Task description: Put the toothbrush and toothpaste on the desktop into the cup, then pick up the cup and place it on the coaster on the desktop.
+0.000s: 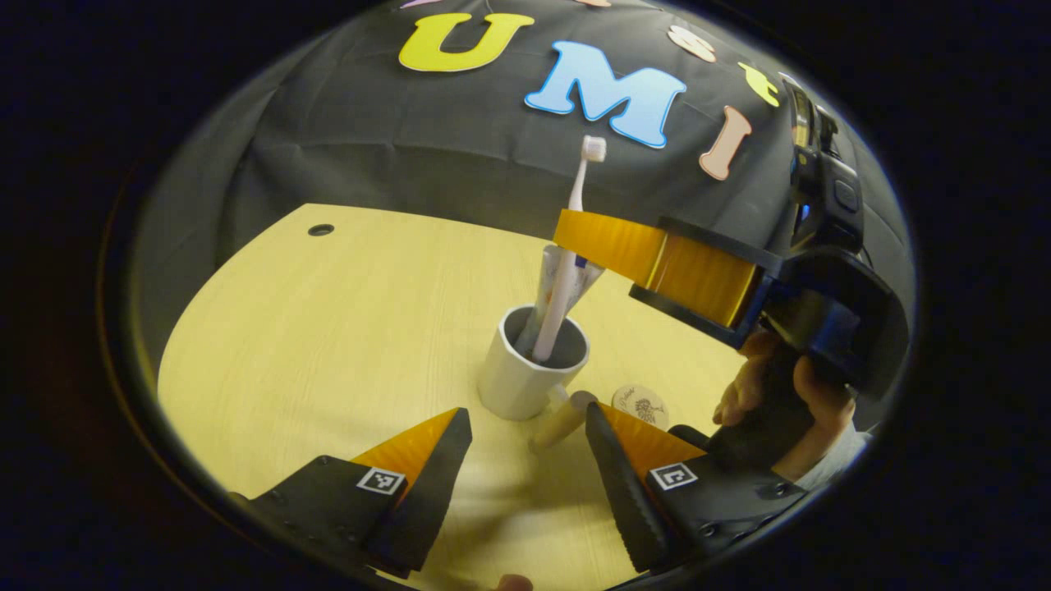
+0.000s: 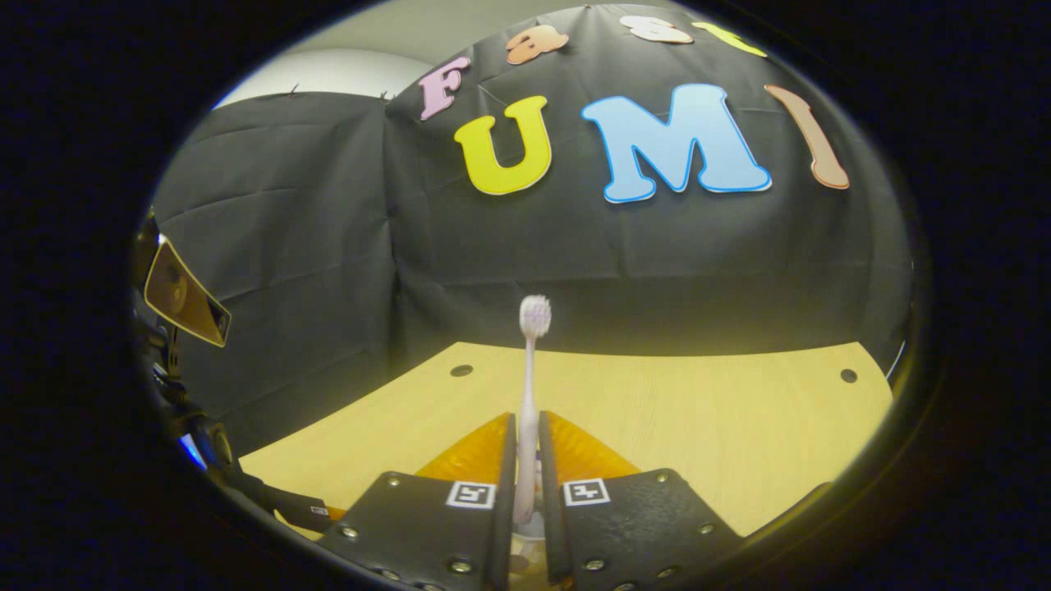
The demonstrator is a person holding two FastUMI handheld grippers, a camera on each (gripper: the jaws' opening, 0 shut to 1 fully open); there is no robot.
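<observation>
A white cup (image 1: 525, 373) with a wooden handle (image 1: 562, 420) stands on the pale wooden desktop (image 1: 328, 328). A toothpaste tube (image 1: 545, 283) leans inside it. The white toothbrush (image 1: 585, 168) stands upright with its lower end in the cup. My right gripper (image 1: 575, 238) is above the cup, shut on the toothbrush handle. In the right gripper view the toothbrush (image 2: 532, 361) rises from between the fingers of that gripper (image 2: 525, 427). My left gripper (image 1: 525, 427) is open, low in front of the cup, with the handle between its fingertips but apart from them. A round coaster (image 1: 640, 406) lies right of the cup.
A hand (image 1: 768, 386) holds the right gripper's body at the right. Small round holes (image 1: 321, 230) (image 2: 848, 376) sit near the desktop's far edge. The black cloth wall rises behind the desktop. Part of the other gripper (image 2: 185, 300) shows at the left of the right gripper view.
</observation>
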